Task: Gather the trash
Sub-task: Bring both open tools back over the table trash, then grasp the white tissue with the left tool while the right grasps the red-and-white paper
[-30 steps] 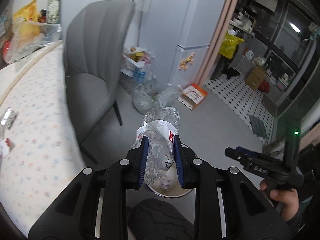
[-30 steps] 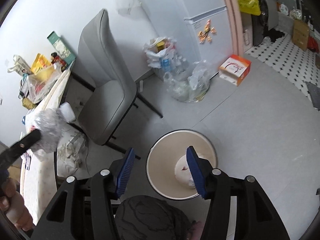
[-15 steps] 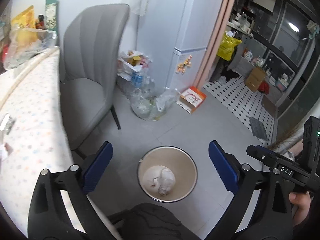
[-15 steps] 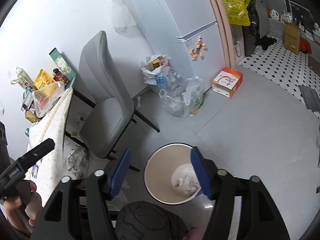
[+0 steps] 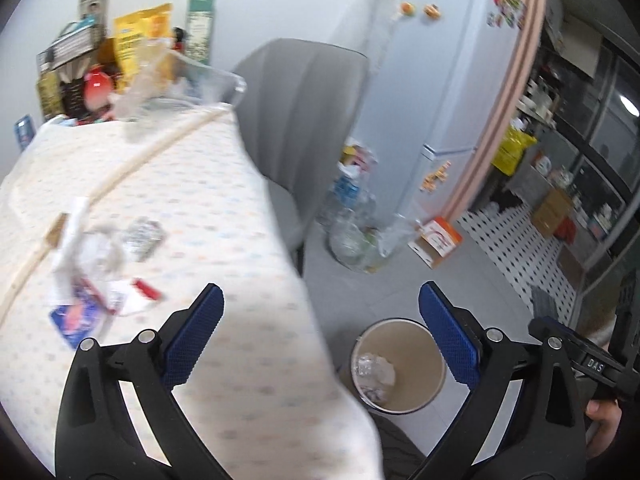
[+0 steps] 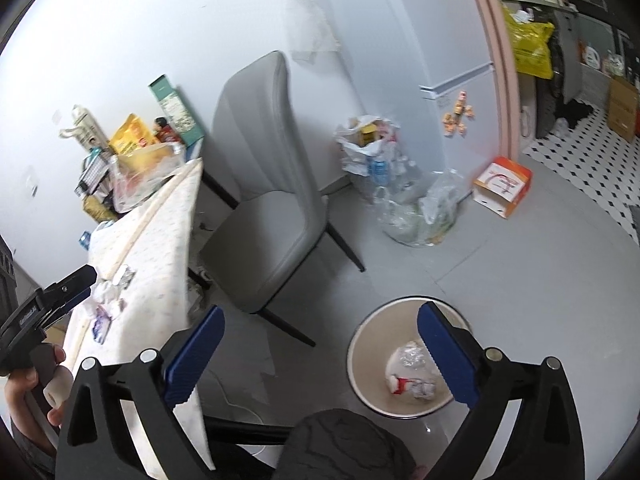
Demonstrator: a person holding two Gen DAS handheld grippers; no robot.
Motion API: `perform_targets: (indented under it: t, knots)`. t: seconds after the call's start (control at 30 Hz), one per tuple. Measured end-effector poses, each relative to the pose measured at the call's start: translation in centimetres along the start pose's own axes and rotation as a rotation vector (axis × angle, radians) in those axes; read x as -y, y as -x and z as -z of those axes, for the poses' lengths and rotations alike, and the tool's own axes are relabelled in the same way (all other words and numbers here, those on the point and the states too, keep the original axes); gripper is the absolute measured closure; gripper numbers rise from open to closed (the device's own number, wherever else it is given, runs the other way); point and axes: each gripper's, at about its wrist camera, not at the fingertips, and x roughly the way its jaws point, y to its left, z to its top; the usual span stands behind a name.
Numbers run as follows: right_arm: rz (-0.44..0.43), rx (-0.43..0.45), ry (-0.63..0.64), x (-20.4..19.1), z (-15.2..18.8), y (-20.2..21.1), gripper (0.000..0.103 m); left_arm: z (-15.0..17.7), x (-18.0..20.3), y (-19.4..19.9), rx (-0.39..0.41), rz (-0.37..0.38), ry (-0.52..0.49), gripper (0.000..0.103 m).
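My left gripper (image 5: 320,338) is open and empty above the table's near edge. Wrappers and crumpled scraps (image 5: 100,264) lie on the dotted tablecloth (image 5: 192,184) ahead and to its left. The round trash bin (image 5: 400,368) stands on the floor to the right, with a crushed plastic bottle (image 5: 374,368) inside. My right gripper (image 6: 320,356) is open and empty above the floor, with the bin (image 6: 372,340) and the bottle (image 6: 412,372) under its right finger. The left gripper shows at the left edge of the right wrist view (image 6: 48,300), above the scraps (image 6: 108,300).
A grey chair (image 6: 272,168) stands by the table. Full plastic bags (image 6: 400,184) and an orange box (image 6: 502,184) lie by the fridge (image 5: 440,80). Packets and a clear container (image 5: 160,64) crowd the table's far end. A wooden strip (image 5: 120,172) crosses the tablecloth.
My left gripper opened and dropped the crushed bottle into the bin, then swung left over the table. My right gripper stayed open and rose slightly above the bin.
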Motion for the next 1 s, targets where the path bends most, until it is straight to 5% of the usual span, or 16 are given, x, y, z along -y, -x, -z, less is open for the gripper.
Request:
perform_targets:
  t: [0.7, 1.0]
  knots:
    - [-0.129, -0.058, 0.148, -11.7, -0.5, -3.5, 0.008, 0.0, -14.6, 3.9, 0.08, -0.176, 0.128, 0.007]
    - [-0.168, -0.089, 0.223, -16.3, -0.3, -4.9, 0.008, 0.5, -18.7, 1.8, 0.032, -0.256, 0.183, 0.03]
